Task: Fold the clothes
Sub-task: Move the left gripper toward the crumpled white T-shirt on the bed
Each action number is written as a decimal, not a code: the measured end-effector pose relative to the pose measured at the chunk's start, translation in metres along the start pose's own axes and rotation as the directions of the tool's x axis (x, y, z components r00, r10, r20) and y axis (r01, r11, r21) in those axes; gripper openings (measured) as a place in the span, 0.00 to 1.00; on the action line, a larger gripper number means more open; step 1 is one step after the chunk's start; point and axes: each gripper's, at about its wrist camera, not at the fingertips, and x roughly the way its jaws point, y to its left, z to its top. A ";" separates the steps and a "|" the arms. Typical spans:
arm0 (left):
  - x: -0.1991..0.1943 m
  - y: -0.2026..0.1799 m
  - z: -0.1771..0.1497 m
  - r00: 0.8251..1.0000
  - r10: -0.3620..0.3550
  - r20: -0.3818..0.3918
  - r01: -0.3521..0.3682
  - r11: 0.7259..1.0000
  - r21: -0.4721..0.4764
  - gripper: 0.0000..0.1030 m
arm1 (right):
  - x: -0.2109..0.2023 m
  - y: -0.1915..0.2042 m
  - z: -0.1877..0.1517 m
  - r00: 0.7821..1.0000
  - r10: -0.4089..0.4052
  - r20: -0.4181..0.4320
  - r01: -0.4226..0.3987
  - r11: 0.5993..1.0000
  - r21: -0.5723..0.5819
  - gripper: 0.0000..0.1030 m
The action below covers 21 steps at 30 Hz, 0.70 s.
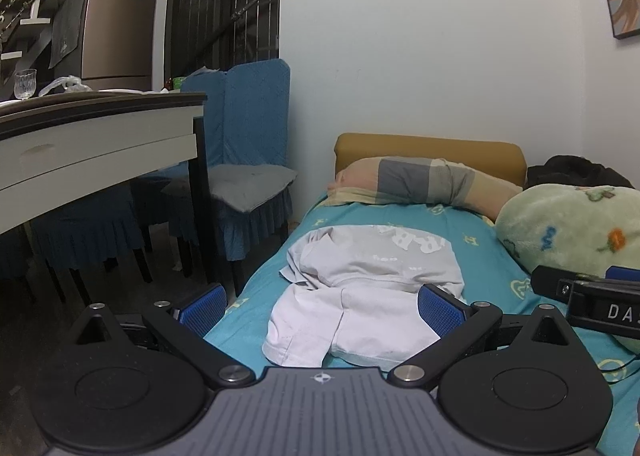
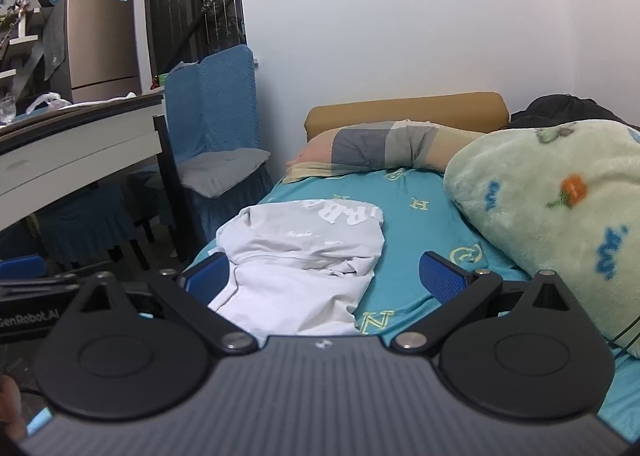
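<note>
A pale grey T-shirt (image 1: pixel 360 280) with white lettering lies partly folded on the turquoise bed sheet (image 1: pixel 492 252). Its near part is doubled over in a rumpled layer. My left gripper (image 1: pixel 322 310) is open and empty, its blue pads either side of the shirt's near end, just above it. The shirt also shows in the right wrist view (image 2: pixel 304 256), left of centre. My right gripper (image 2: pixel 324 280) is open and empty, its left pad over the shirt's near edge and its right pad over bare sheet (image 2: pixel 420 223). The right gripper's body (image 1: pixel 592 300) shows at the left view's right edge.
A checked pillow (image 1: pixel 424 179) and tan headboard (image 1: pixel 432 147) lie at the bed's far end. A green fleece blanket (image 2: pixel 560 207) is bunched on the right. A table (image 1: pixel 96 143) and blue-covered chairs (image 1: pixel 248 159) stand left of the bed.
</note>
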 end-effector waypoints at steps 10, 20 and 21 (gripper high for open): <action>-0.003 -0.005 -0.001 0.999 -0.007 0.040 0.006 1.000 0.010 1.00 | 0.002 -0.004 0.005 1.000 0.019 -0.016 -0.019 1.000 0.013 1.00; -0.003 0.000 0.000 0.999 -0.027 0.041 0.028 1.000 -0.011 1.00 | 0.000 0.003 0.002 1.000 0.023 -0.009 -0.023 1.000 0.015 1.00; -0.003 0.001 0.000 0.999 -0.026 0.045 0.027 0.999 -0.021 1.00 | 0.000 0.003 0.002 1.000 0.023 -0.009 -0.023 1.000 0.017 1.00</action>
